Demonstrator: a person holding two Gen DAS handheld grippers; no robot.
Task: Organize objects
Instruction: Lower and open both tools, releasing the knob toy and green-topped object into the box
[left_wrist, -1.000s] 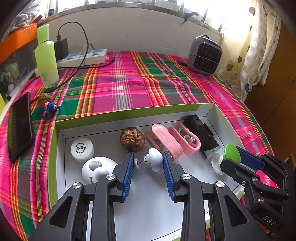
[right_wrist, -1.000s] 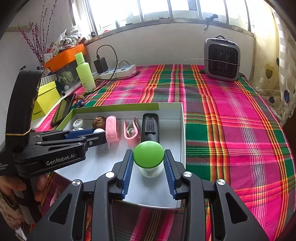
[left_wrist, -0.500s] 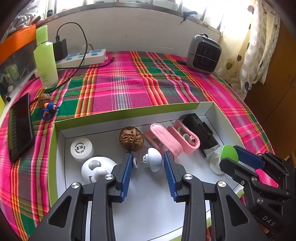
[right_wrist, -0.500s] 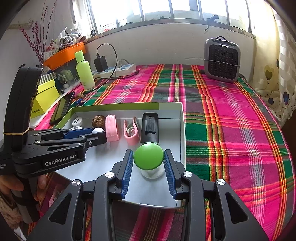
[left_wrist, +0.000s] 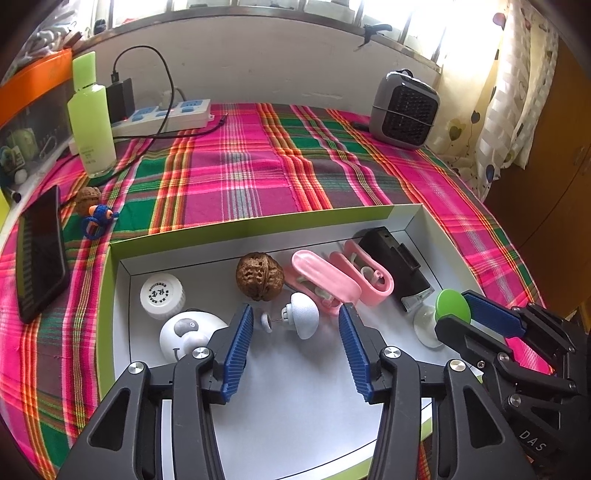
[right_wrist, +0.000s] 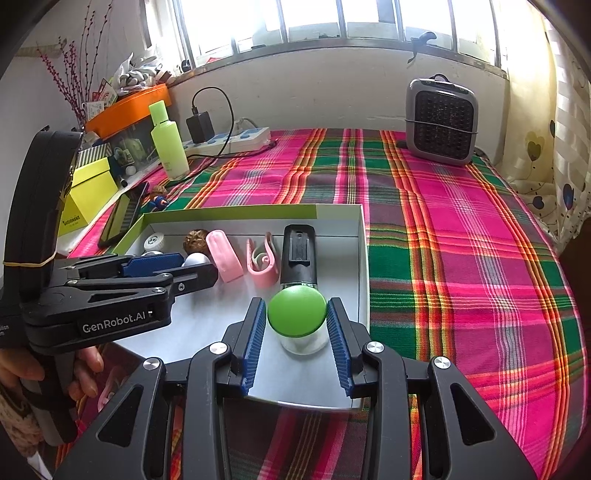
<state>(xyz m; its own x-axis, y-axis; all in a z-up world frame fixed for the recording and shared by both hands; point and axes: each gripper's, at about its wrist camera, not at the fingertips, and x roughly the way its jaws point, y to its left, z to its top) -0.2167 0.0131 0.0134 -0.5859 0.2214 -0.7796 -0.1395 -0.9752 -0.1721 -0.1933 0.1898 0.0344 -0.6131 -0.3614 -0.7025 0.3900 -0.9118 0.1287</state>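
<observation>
A shallow white tray with a green rim (left_wrist: 258, 225) lies on the plaid cloth. In it lie a white mushroom-shaped knob (left_wrist: 304, 319), a walnut (left_wrist: 259, 276), two pink clips (left_wrist: 325, 284), a black device (left_wrist: 395, 262), a white cap (left_wrist: 161, 292) and a white round piece (left_wrist: 188, 332). My left gripper (left_wrist: 295, 314) is opening; the knob lies loose between its jaws, touching neither pad. My right gripper (right_wrist: 295, 306) is opening around the green-lidded jar (right_wrist: 297, 314). That jar stands on the tray's near right corner, with slim gaps at both pads.
Outside the tray to the left lie a dark phone (left_wrist: 40, 254), a second walnut (left_wrist: 88, 199) and a small blue toy (left_wrist: 98, 218). At the back stand a green bottle (left_wrist: 90, 118), a power strip (left_wrist: 166, 114) and a grey heater (left_wrist: 404, 105). A hand (right_wrist: 85, 369) holds the left gripper.
The left gripper's jaws have spread wide apart, letting go of the white knob, which stays on the tray floor. The right gripper's pads have eased slightly off the green lid.
</observation>
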